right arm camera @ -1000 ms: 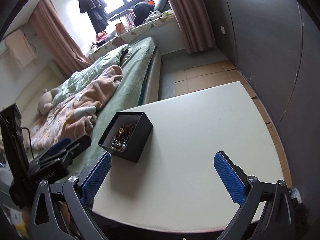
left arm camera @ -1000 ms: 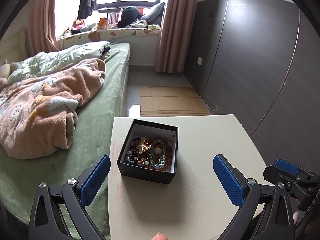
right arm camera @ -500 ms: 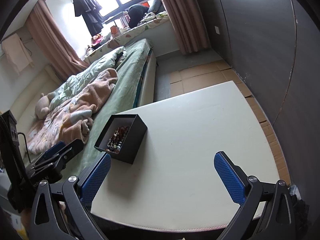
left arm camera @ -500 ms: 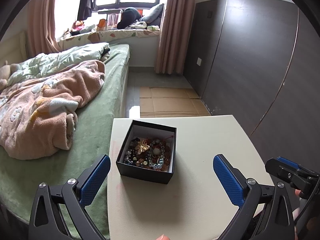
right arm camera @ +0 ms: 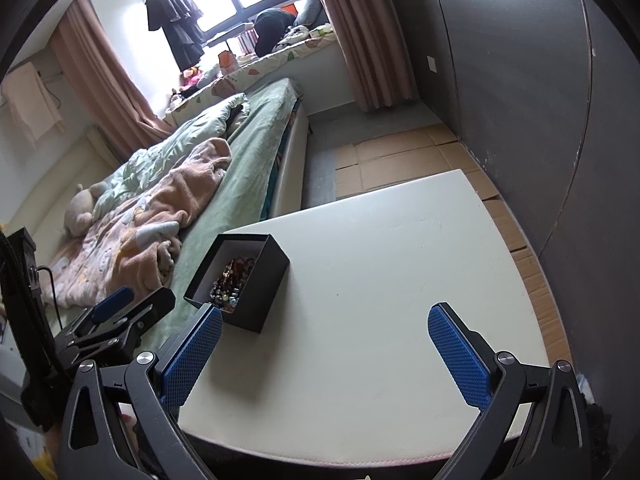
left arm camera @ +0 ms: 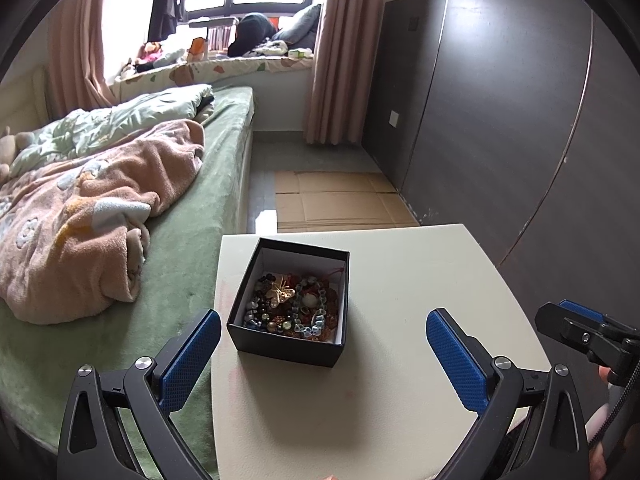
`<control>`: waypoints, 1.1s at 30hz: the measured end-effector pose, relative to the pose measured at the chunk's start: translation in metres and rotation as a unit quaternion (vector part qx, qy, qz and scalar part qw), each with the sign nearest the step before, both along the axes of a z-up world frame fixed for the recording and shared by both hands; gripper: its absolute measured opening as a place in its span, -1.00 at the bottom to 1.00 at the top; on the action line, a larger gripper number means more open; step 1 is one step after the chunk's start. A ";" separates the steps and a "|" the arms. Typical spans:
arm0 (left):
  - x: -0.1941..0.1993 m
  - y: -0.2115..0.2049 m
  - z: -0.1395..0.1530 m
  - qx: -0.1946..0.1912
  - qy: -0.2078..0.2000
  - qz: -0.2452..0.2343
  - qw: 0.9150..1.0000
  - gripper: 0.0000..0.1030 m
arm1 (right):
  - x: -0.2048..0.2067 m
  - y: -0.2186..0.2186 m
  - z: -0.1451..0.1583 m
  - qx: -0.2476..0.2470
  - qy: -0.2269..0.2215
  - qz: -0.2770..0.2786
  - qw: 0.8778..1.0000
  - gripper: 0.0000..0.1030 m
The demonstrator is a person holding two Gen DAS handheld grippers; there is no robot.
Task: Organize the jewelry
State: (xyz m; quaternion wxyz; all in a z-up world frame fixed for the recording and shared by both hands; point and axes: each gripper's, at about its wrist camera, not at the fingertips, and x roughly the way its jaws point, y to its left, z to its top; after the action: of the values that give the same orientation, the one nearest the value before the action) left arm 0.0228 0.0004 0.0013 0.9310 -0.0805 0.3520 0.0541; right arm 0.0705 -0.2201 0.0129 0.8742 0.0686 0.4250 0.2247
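Open black box [left arm camera: 289, 307] full of beads and jewelry [left arm camera: 294, 306], near the left edge of the white table [left arm camera: 400, 380], beside the green bed [left arm camera: 192, 240]. Left tongs [left arm camera: 323, 356] spread wide, empty, just near the box. Right tongs [right arm camera: 325, 354] wide too, empty, over the table.

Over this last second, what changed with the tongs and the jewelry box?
Only small drifts: the right tongs rose and pulled back slightly; the left tongs barely shifted. Nothing was gripped or released. Both stay open, and the black jewelry box stays put on the white table.
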 end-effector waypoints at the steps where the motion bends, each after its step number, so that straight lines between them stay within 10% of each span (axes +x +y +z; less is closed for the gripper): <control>1: 0.000 0.000 0.000 0.001 -0.001 0.000 1.000 0.99 | 0.000 0.000 0.000 -0.001 0.000 0.000 1.000 1.00; 33: -0.007 -0.002 0.002 -0.005 -0.002 -0.004 1.000 0.99 | 0.001 0.008 0.000 -0.012 0.002 0.004 1.000 1.00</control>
State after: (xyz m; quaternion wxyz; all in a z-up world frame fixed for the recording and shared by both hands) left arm 0.0159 -0.0015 0.0036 0.9316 -0.0834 0.3504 0.0485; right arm 0.0711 -0.2118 0.0133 0.8730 0.0570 0.4299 0.2233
